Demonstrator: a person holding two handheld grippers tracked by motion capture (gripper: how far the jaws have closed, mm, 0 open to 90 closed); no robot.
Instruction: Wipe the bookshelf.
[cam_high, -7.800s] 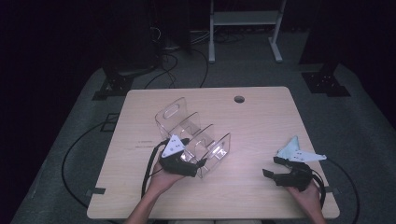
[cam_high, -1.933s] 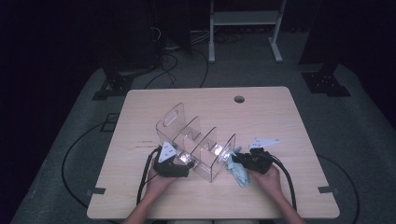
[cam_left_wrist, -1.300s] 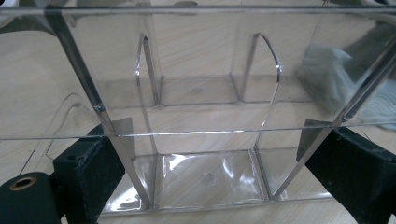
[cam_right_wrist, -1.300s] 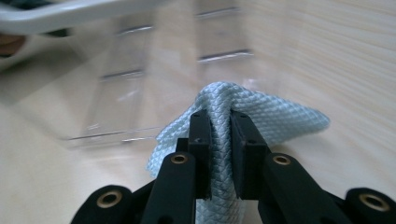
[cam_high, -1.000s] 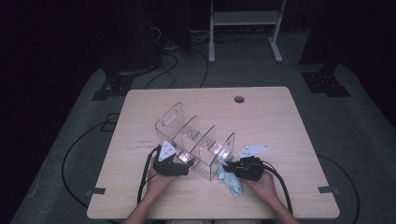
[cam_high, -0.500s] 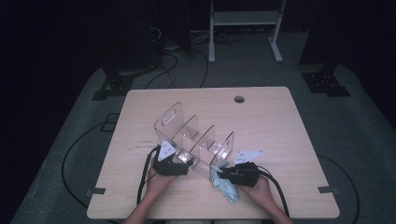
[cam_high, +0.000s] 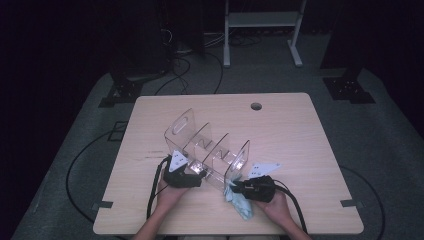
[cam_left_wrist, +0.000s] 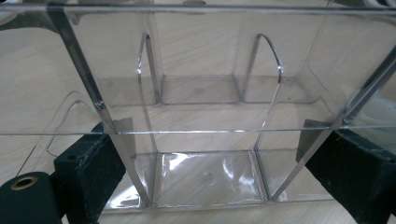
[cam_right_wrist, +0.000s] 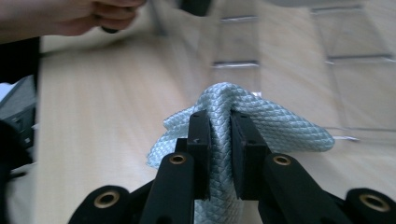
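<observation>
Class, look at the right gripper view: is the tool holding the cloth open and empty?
No: the right tool has its jaws closed on a fold of the pale blue cloth.

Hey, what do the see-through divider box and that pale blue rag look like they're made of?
Divider box: clear rigid plastic, probably acrylic; glossy, with bright edge glints and the wood grain showing through its walls. Rag: soft woven cloth, likely microfibre; matte, with a fine diamond weave, and it bunches between the right gripper pads.
</observation>
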